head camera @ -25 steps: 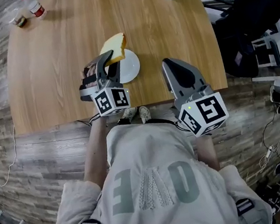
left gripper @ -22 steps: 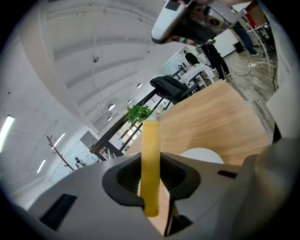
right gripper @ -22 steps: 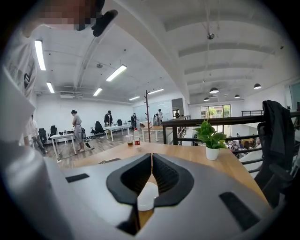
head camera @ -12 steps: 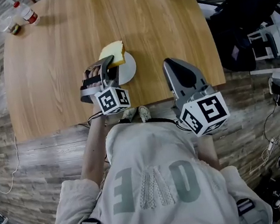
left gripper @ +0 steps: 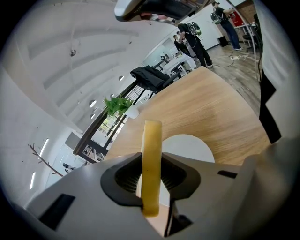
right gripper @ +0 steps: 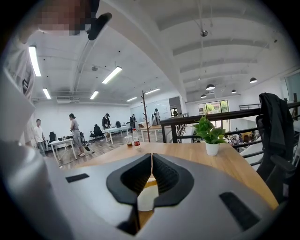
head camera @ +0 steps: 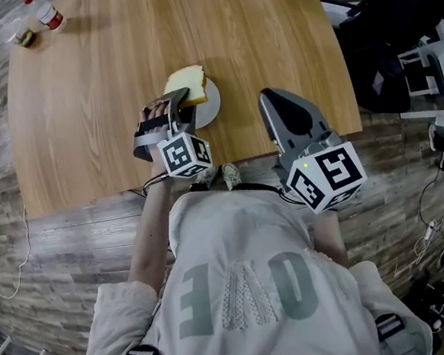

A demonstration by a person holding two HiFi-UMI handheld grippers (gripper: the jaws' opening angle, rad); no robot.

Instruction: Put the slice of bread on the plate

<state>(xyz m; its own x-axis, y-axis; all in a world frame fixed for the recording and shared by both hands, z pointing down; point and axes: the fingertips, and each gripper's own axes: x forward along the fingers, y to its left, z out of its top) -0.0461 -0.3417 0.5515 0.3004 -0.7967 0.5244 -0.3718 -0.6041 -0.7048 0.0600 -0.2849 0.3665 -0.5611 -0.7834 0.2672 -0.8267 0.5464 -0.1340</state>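
Jaws of our left gripper [left gripper: 152,180] pinch the slice of bread [left gripper: 152,140] at one edge, over the plate [left gripper: 190,146]; our right gripper [right gripper: 151,161] is pressed together, empty. We think bread is light, soft, easily crushed.

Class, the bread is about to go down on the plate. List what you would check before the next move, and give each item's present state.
1. Left tongs shut on bread: ok.
2. Plate lies just ahead of the bread: ok.
3. Visible part of plate bare: ok.
4. Bread centred over plate: cannot tell.
5. Bread touching plate: cannot tell.
6. Right tongs shut, empty, apart from plate: ok.
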